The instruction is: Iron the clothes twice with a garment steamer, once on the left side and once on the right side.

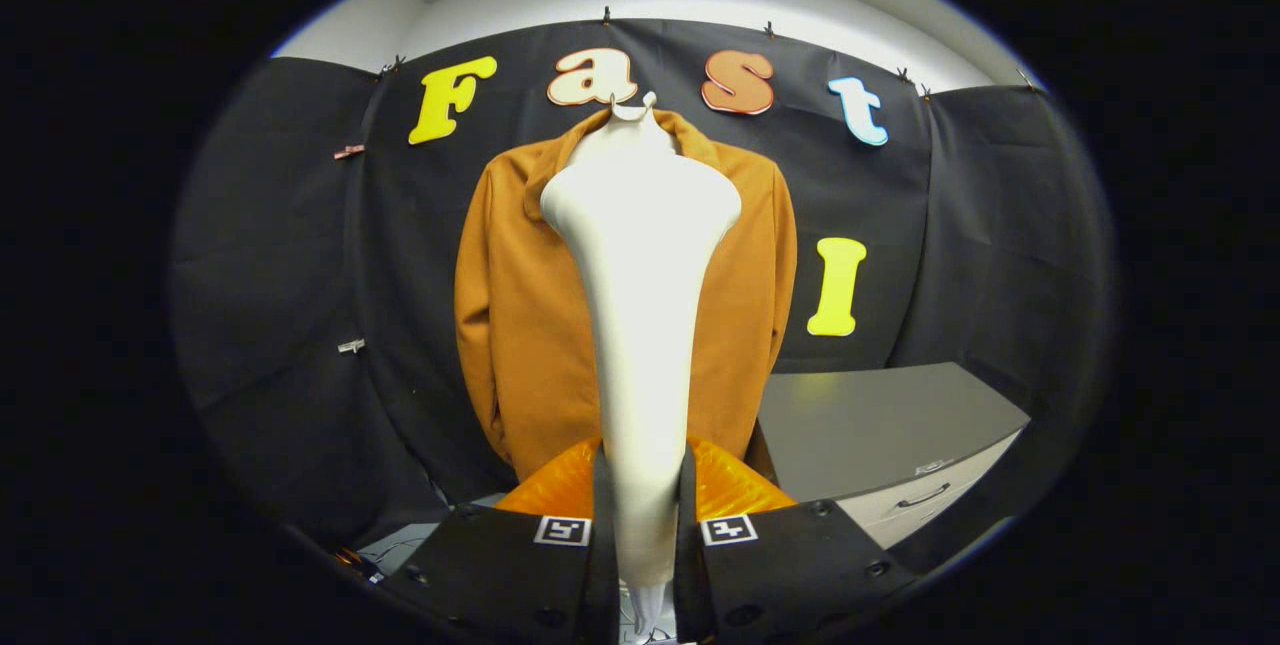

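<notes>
A white garment steamer [642,325] stands upright between my fingers, its slim handle clamped by both and its wide head up top. My gripper [643,515] is shut on that handle. Beyond the steamer hangs a brown-orange jacket [520,325] on a hanger against the black wall. The steamer's head covers the jacket's middle and collar opening, so the left and right panels show on either side. I cannot tell whether the head touches the fabric.
A grey cabinet [880,425] with a drawer and handle stands beyond the fingers to the right, beside the jacket's hem. Black cloth walls close in on both sides. Some cables lie low to the left [400,550].
</notes>
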The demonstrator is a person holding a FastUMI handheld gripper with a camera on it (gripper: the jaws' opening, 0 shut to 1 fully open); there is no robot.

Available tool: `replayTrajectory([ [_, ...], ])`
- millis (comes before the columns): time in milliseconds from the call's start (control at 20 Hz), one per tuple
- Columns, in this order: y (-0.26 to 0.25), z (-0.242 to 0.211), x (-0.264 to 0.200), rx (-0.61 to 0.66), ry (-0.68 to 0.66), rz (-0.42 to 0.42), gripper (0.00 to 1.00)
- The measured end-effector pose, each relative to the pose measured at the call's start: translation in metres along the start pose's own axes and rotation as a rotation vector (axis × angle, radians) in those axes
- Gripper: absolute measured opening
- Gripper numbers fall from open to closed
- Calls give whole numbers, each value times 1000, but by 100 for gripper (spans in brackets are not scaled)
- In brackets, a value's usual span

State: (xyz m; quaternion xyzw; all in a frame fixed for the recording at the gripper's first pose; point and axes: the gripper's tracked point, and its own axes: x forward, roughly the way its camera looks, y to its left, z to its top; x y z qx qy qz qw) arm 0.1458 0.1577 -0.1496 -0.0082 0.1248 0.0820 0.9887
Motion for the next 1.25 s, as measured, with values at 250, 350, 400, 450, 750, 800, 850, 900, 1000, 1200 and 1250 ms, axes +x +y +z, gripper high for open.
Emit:
replayTrajectory([
  [250, -7, 32, -23, 11, -62, -7, 25],
  [350, -11, 43, -31, 17, -81, -12, 25],
  [400, -13, 47, -34, 14, -86, -17, 25],
  [450, -16, 51, -37, 13, -93, -23, 25],
  [750, -25, 62, -47, 8, -117, -37, 25],
  [800, -27, 62, -48, 11, -117, -43, 25],
  [850, -29, 62, -47, 17, -115, -44, 25],
  [900, -30, 62, -48, 20, -115, -44, 25],
  [1000, -36, 62, -47, 29, -118, -54, 25],
  [1200, -46, 68, -46, 22, -131, -71, 25],
  [1250, -47, 69, -45, 18, -130, -73, 25],
])
